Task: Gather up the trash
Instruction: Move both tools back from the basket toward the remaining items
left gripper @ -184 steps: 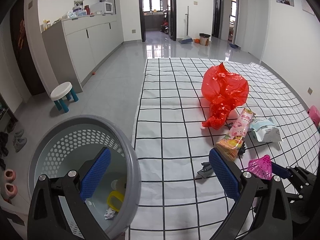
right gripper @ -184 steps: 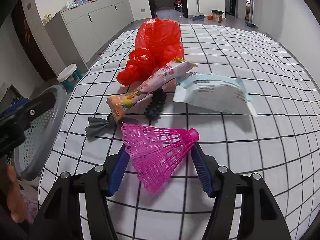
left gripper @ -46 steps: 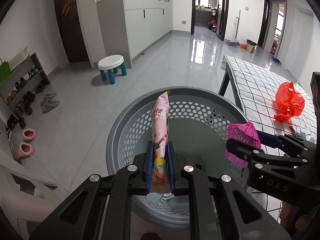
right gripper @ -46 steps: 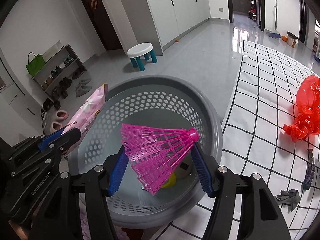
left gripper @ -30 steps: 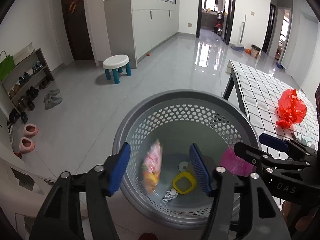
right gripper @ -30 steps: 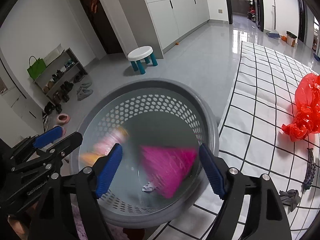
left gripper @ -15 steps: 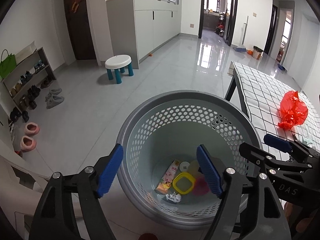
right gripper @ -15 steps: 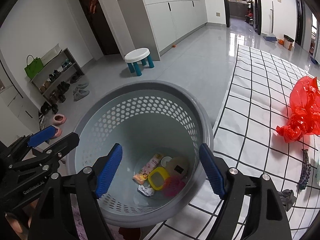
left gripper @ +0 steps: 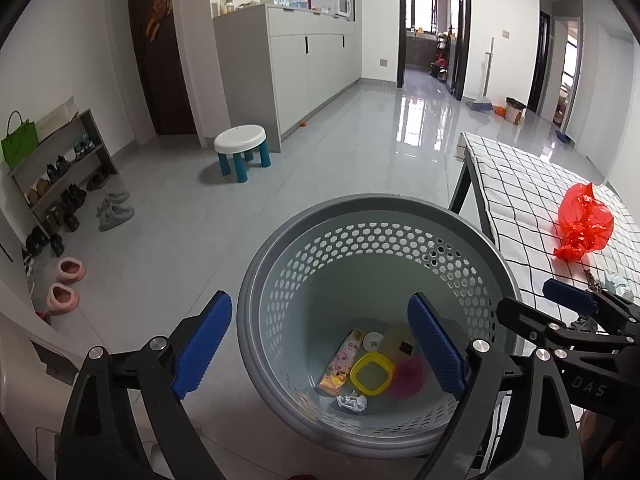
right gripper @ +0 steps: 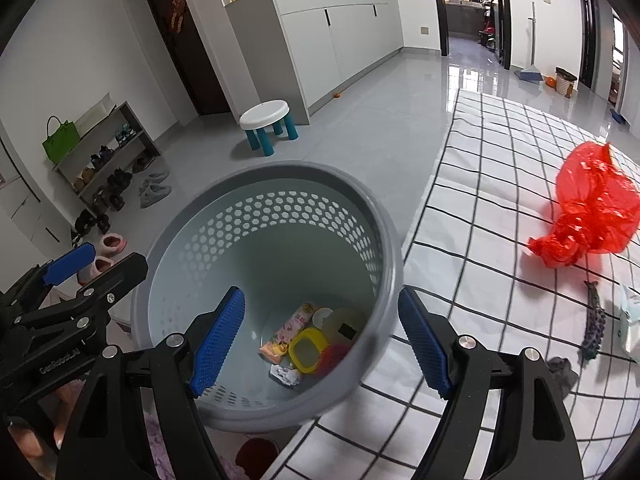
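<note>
You are holding both grippers over the grey basket point(left gripper: 372, 216): your left gripper point(left gripper: 320, 344) is spreading its jaws with nothing between them, and your right gripper point(right gripper: 320, 336) is standing wide apart, empty. Lying on the basket's bottom are the pink snack packet point(left gripper: 340, 364), a yellow lid point(left gripper: 370, 374), the pink shuttlecock point(left gripper: 408, 376) and a crumpled paper point(left gripper: 352, 402). Farther off, a red plastic bag point(right gripper: 592, 208) is sitting toward the far edge of the checked table point(right gripper: 480, 216).

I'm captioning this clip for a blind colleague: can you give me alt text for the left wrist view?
The left gripper, jaws opening and empty, hangs over a grey basket holding a snack packet, yellow lid and pink shuttlecock. A checked table with a red bag stands right.
</note>
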A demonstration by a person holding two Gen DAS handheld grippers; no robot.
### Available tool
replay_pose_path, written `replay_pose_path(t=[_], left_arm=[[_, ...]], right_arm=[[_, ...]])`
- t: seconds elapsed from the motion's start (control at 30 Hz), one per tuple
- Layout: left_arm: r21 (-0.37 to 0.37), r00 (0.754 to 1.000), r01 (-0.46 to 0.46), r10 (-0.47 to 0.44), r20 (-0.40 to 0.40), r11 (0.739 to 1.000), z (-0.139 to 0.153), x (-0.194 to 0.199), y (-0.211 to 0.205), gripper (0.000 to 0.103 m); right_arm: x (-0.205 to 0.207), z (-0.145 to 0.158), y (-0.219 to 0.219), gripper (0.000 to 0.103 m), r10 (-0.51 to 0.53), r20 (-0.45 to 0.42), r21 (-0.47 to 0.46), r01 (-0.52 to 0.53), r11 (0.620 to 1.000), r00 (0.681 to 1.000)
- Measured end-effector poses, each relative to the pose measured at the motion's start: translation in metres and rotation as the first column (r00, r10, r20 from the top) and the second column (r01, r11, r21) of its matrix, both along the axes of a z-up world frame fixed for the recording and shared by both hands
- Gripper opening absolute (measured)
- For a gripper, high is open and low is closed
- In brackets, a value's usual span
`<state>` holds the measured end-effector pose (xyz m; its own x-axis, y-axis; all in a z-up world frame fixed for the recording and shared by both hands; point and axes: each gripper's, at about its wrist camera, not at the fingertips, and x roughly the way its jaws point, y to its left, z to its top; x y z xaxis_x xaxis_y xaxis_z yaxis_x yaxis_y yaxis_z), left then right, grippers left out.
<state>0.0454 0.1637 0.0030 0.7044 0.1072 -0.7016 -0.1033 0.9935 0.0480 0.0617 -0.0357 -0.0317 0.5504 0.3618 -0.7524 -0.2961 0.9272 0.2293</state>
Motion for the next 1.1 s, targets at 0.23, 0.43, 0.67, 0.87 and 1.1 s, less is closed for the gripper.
replay_pose_path(t=[0.23,0.43,0.67,0.87,1.1], left_arm=[[0.019,0.998,0.053,-0.054,0.037,0.998,0.015,-0.010,-0.017,0.096],[-0.001,0.991,0.119,-0.119,0.054,0.993,0.025,-0.024,-0.037,0.097],[-0.016,0.983,0.165,-0.163,0.078,0.986,0.036,-0.037,-0.065,0.097],[-0.014,0.975,0.209,-0.207,0.082,0.978,0.043,-0.042,-0.093,0.097],[-0.023,0.963,0.261,-0.259,0.074,0.965,0.044,-0.043,-0.129,0.097]], right_arm=[[-0.019,0.015,-0.020,0.076,-0.042,0.037,-0.030,0.043,0.999,0.998],[-0.036,0.030,-0.047,0.076,-0.090,0.068,-0.046,0.093,0.995,0.994],[-0.055,0.044,-0.085,0.076,-0.148,0.100,-0.056,0.154,0.987,0.984],[-0.070,0.056,-0.122,0.076,-0.196,0.124,-0.077,0.207,0.975,0.973],[-0.081,0.060,-0.161,0.076,-0.250,0.135,-0.088,0.263,0.961,0.959]])
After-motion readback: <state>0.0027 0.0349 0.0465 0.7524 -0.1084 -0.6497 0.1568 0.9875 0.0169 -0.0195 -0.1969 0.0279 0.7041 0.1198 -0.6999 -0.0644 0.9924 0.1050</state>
